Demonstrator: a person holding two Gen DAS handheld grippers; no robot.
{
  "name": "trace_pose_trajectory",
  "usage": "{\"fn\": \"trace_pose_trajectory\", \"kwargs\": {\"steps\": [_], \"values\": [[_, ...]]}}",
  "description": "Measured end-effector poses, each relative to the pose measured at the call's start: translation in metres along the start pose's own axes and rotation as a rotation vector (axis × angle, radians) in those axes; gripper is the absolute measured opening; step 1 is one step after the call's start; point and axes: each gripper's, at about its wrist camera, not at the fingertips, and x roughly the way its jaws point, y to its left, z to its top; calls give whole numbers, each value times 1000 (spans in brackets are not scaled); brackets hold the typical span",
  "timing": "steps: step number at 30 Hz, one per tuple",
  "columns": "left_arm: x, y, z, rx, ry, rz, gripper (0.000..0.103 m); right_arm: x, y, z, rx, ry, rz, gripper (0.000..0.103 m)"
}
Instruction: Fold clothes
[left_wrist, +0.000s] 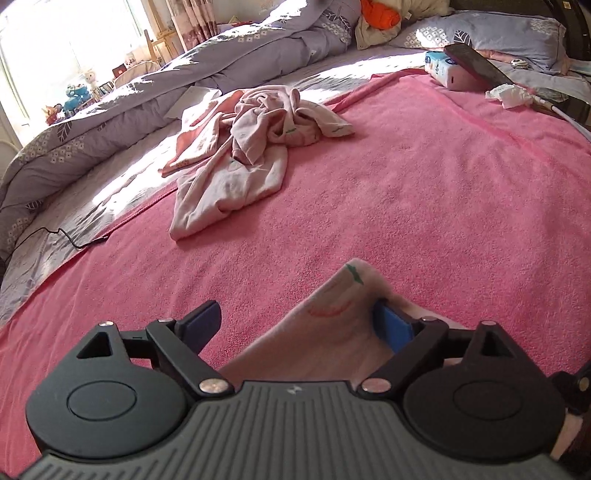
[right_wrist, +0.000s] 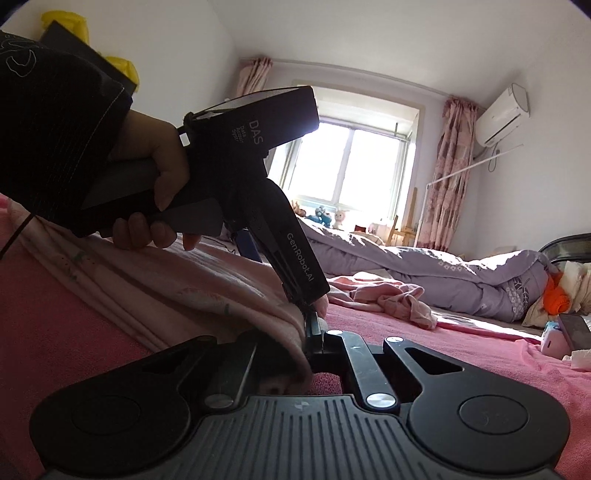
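Pale pink printed garment (left_wrist: 332, 332) lies on the pink blanket (left_wrist: 424, 192) that covers the bed, close under both tools. Left hand-held gripper (left_wrist: 303, 325): jaws spread wide, the cloth peaked up between them and pressed against the right blue pad (left_wrist: 393, 326); left pad stands clear of it, so nothing is clamped. Right hand-held gripper (right_wrist: 314, 343): fingers drawn close together at the garment's edge; cloth drapes over the left finger, but whether any is pinched I cannot tell, the tips being dark and partly hidden. Judgement: a fold on this garment is in hand, with the left tool either about to bite or just let go. Whichever it is, the next move needs the peak of cloth kept from slipping flat and both edges squared. A second pink garment (left_wrist: 255, 147) lies crumpled further up the blanket, well apart. Surface is soft, nappy, likely to drag on fabric. Room: lilac floral duvet (left_wrist: 110, 122) bunched along the far side, pillow (left_wrist: 491, 33), tissue pack (left_wrist: 439, 68) with a phone (left_wrist: 476, 64) leaning on it, bright window (right_wrist: 351, 166), patterned curtains (right_wrist: 454, 173), wall air conditioner (right_wrist: 502, 114).
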Motion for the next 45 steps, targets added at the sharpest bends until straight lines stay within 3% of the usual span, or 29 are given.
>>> {"fn": "trace_pose_trajectory", "kwargs": {"steps": [3, 8, 12, 13, 14, 16, 21, 24, 26, 31, 33, 35, 37, 38, 45], "values": [[1, -5, 3, 24, 1, 37, 100, -18, -3, -5, -22, -10, 7, 6], [0, -4, 6, 3, 0, 44, 101, -40, -8, -3, -27, -10, 31, 6], [-9, -9, 9, 31, -5, 78, 99, -38, 4, 3, -103, -104, -23, 12], [-14, -9, 10, 39, -12, 99, 98, -34, 10, 5, -137, -125, -39, 24], [-20, -8, 11, 43, -23, 122, 97, -30, 14, 7, -167, -132, -41, 44], [-42, -4, 10, 46, -69, 162, 96, -19, 20, 12, -193, -134, -30, 66], [-68, 4, 4, 59, -92, 145, 97, 9, 24, 22, -135, -38, -12, 71], [-60, 6, 5, 66, -69, 157, 97, 28, 20, 32, -110, 3, -53, 85], [-54, 8, 5, 58, -64, 144, 96, 39, 14, 38, -100, 26, -74, 103], [-39, -4, 11, 119, -48, 48, 96, 49, -8, 30, -14, 78, -83, 100], [-27, -16, 14, 179, -29, 43, 96, 49, -10, 27, -4, 87, -55, 88], [-12, -26, 16, 229, -2, 76, 95, 50, -10, 22, 31, 117, -5, 50], [-2, -30, 15, 248, 2, 120, 99, 50, -12, 16, 82, 132, 35, 37], [1, -30, 15, 247, -9, 134, 103, 47, -10, 14, 83, 119, 29, 36], [14, -26, 18, 210, -37, 204, 103, 35, -20, 6, 133, 51, -9, 29]]}}
